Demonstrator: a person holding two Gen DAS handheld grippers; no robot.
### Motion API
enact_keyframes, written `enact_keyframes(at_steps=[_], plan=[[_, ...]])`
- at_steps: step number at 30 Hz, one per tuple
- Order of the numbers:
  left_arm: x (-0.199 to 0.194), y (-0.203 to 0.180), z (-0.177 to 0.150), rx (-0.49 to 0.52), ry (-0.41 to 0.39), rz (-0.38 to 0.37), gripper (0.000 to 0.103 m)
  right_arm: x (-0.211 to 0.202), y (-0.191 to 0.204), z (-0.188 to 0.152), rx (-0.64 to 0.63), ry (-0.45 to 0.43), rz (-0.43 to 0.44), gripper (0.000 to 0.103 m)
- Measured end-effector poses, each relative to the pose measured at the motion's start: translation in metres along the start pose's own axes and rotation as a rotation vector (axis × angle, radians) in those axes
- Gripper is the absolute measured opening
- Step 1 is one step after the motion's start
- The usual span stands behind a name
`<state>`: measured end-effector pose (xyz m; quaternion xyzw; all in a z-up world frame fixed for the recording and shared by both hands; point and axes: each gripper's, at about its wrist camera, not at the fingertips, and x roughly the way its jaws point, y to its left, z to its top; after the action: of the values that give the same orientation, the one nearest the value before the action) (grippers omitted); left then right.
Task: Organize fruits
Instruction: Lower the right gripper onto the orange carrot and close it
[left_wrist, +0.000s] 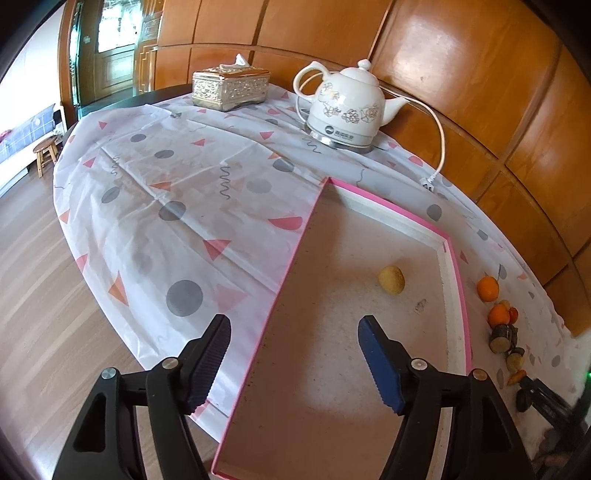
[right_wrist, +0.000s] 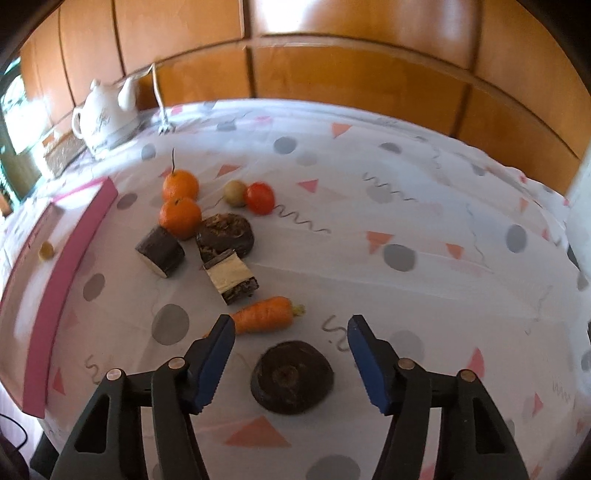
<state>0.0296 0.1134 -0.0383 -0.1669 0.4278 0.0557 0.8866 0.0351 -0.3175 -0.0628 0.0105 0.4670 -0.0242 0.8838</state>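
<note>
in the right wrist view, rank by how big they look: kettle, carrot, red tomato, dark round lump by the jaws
1. Dark round lump, though it lies nearest the camera, which inflates it.
2. Kettle and carrot look about alike; the kettle is far back, so I won't rank them.
3. Red tomato, smallest.

We see a white kettle (left_wrist: 345, 107) on the patterned tablecloth (left_wrist: 155, 206). Near it we see a gold tissue box (left_wrist: 229, 88); a wooden stool (left_wrist: 46, 150) stands beyond.

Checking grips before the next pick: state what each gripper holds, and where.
Nothing is held. The left gripper is open above the pink box; the right gripper stands open around the dark round fruit, untouched.
</note>
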Motion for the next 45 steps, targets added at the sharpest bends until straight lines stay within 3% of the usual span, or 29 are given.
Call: enact_keyframes(at_steps=[4,8,9,15,19,25,27,29,34,45], plan=[[0.003,-0.003,-0.002,0.006,0.015,-0.005,0.074,0.015,0.000,0.009,-0.002,0.023,0.046,0.061],[0.005,-0.002,-0.003,0.001,0.026,-0.001,0.074,0.017,0.004,0.013,-0.002,0.031,0.121,0.037],[0.006,-0.002,-0.002,-0.001,0.026,0.000,0.074,0.017,0.006,0.013,-0.003,0.031,0.131,0.036],[0.005,-0.002,-0.003,0.000,0.028,0.001,0.074,0.017,0.008,0.015,0.010,0.020,0.120,0.033],[0.004,-0.002,-0.003,-0.004,0.024,0.000,0.074,0.006,0.006,0.017,0.016,-0.012,0.112,0.013],[0.002,-0.002,-0.003,-0.002,0.025,-0.002,0.075,0.011,0.007,0.020,0.038,0.016,0.155,0.014],[0.001,0.000,-0.002,-0.006,0.019,0.000,0.075,0.010,0.006,0.021,0.050,0.001,0.147,0.019],[-0.001,0.003,-0.001,-0.016,0.011,0.002,0.075,0.012,0.008,0.024,0.056,0.019,0.104,0.033],[0.000,0.008,-0.001,-0.035,0.015,0.011,0.076,0.014,0.000,0.020,0.080,0.043,0.079,0.033],[0.001,0.009,0.000,-0.040,0.013,0.017,0.076,0.030,-0.004,0.025,0.169,0.078,0.166,0.036]])
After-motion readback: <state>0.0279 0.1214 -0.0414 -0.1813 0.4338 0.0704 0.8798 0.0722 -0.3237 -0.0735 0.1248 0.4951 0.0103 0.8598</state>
